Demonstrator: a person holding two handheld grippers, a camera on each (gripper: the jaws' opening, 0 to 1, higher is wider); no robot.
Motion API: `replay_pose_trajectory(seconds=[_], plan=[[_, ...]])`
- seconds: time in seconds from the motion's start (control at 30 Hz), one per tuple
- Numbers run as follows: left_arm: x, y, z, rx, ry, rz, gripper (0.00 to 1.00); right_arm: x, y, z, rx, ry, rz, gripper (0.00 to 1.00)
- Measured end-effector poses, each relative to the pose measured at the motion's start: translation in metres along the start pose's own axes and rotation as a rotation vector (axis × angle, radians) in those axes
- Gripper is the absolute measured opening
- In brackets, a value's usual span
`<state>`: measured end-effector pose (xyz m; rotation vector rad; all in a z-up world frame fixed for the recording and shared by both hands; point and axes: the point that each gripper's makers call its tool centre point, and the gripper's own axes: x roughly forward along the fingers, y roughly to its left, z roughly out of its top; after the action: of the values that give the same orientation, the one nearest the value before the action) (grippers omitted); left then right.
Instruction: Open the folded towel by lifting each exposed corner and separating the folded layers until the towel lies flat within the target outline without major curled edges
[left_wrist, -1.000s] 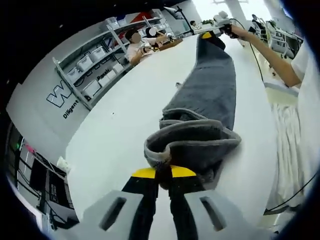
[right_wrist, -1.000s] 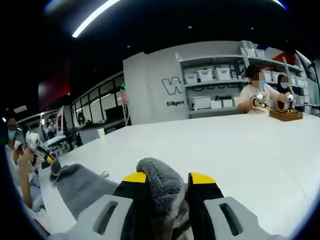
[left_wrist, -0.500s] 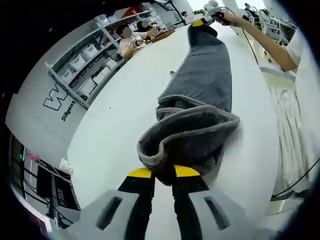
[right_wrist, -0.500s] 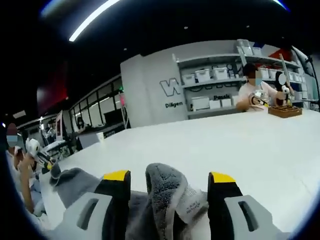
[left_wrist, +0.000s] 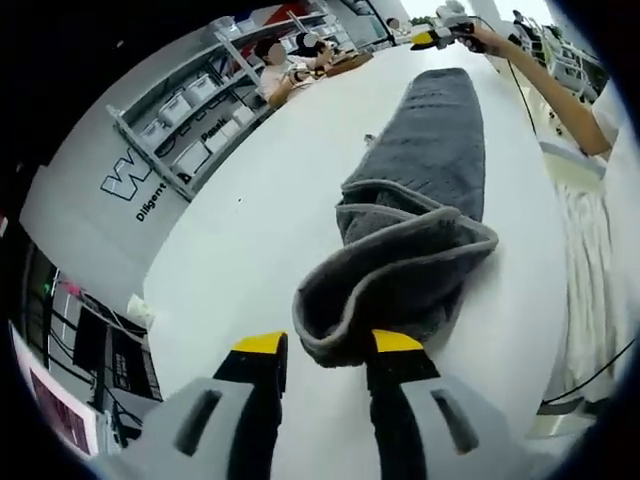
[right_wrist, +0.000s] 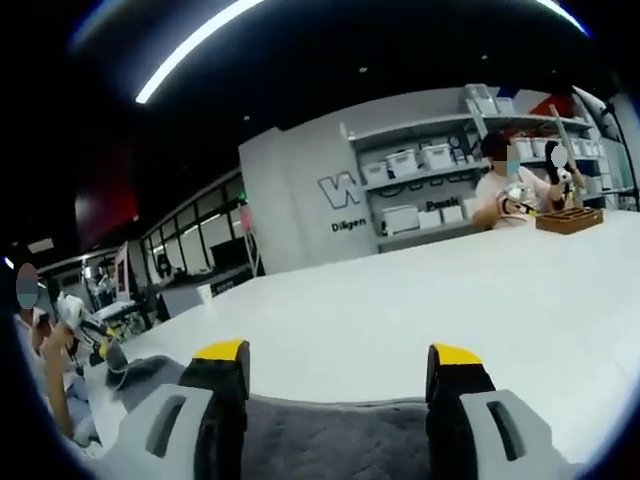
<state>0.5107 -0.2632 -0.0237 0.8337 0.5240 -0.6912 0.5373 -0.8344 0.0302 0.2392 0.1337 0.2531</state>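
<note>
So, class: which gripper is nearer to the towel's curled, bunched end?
Left. The left gripper has the towel's curled end right at its open jaws; the right gripper is at the far, flatter end.

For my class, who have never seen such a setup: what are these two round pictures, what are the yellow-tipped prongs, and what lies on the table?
A person holds a two-jaw gripper in each hand, and each carries a fisheye camera looking along its jaws. The left gripper view shows the left gripper, jaws apart, at the bunched end of a grey towel stretched along a white table. At its far end a hand holds the right gripper. The right gripper view shows that gripper's open jaws over the towel's flat end. Neither grips anything. People sit by shelves behind.
</note>
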Motion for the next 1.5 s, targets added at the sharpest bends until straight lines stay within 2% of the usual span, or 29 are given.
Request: replay_pose_trajectory(seconds=[0.1, 0.23, 0.5, 0.57, 0.6, 0.63, 0.83, 1.1, 1.27, 1.5], plan=[[-0.001, -0.002, 0.002, -0.012, -0.014, -0.005, 0.33, 0.006, 0.003, -0.003, -0.003, 0.012, 0.017, 0.71], [0.002, -0.014, 0.007, -0.008, -0.015, -0.042, 0.36, 0.013, 0.008, -0.006, -0.008, 0.025, 0.038, 0.71], [-0.002, -0.020, 0.013, 0.006, -0.033, -0.053, 0.37, 0.020, 0.023, -0.012, -0.018, 0.047, 0.075, 0.71], [-0.003, -0.026, 0.016, 0.026, -0.041, -0.085, 0.38, 0.021, 0.028, -0.014, -0.020, 0.053, 0.086, 0.70], [-0.003, -0.033, 0.021, 0.027, -0.072, -0.118, 0.37, 0.021, 0.031, -0.015, -0.023, 0.055, 0.092, 0.70], [-0.003, -0.036, 0.023, 0.023, -0.078, -0.131, 0.37, 0.021, 0.032, -0.015, -0.024, 0.058, 0.095, 0.70], [-0.001, -0.047, 0.028, 0.071, -0.065, -0.157, 0.35, 0.021, 0.032, -0.013, -0.027, 0.056, 0.096, 0.69], [0.007, -0.078, 0.026, 0.115, -0.014, -0.277, 0.31, 0.021, 0.035, -0.014, -0.030, 0.060, 0.099, 0.69], [0.010, -0.085, 0.035, 0.135, -0.023, -0.286, 0.30, 0.024, 0.032, -0.012, -0.030, 0.062, 0.103, 0.68], [0.011, -0.094, 0.034, 0.156, -0.006, -0.315, 0.28, 0.023, 0.038, -0.014, -0.033, 0.063, 0.105, 0.68]])
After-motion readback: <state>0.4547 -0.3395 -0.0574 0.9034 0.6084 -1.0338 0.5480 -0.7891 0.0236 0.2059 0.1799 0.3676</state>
